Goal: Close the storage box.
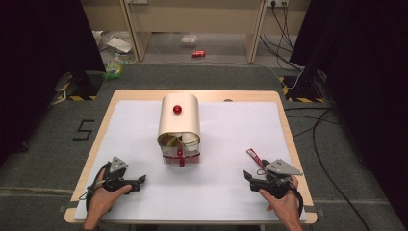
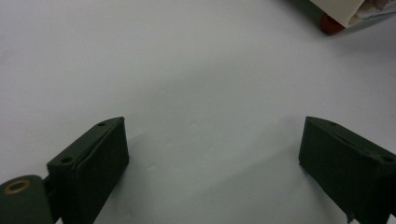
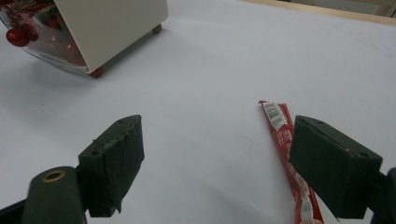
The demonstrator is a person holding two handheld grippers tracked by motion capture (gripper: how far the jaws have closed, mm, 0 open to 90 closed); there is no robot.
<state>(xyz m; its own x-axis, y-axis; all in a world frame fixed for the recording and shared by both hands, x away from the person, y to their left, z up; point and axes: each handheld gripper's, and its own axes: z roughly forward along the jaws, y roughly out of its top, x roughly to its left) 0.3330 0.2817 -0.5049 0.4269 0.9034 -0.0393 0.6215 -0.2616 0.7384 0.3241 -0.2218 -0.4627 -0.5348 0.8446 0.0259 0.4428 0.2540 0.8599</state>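
A cream box (image 1: 179, 120) with a rounded top and a red knob (image 1: 177, 109) stands at the middle of the table. At its front a clear flap (image 1: 181, 156) with a second red knob covers red items inside. A thin red packet (image 1: 254, 157) lies flat on the white sheet at the right. My right gripper (image 1: 247, 176) rests just in front of it, open; in the right gripper view the packet (image 3: 280, 126) runs beside and partly under the right-hand jaw, with nothing pinched between the jaws of this gripper (image 3: 217, 154). My left gripper (image 1: 142, 180) lies at the front left, open and empty (image 2: 212, 149).
A white sheet (image 1: 226, 139) covers the wooden table (image 1: 144, 95). Beyond the far edge are a floor with cables (image 1: 322, 125), a small red can (image 1: 198, 53) and pale shelving. A corner of the box with a red foot (image 2: 330, 24) sits far ahead in the left gripper view.
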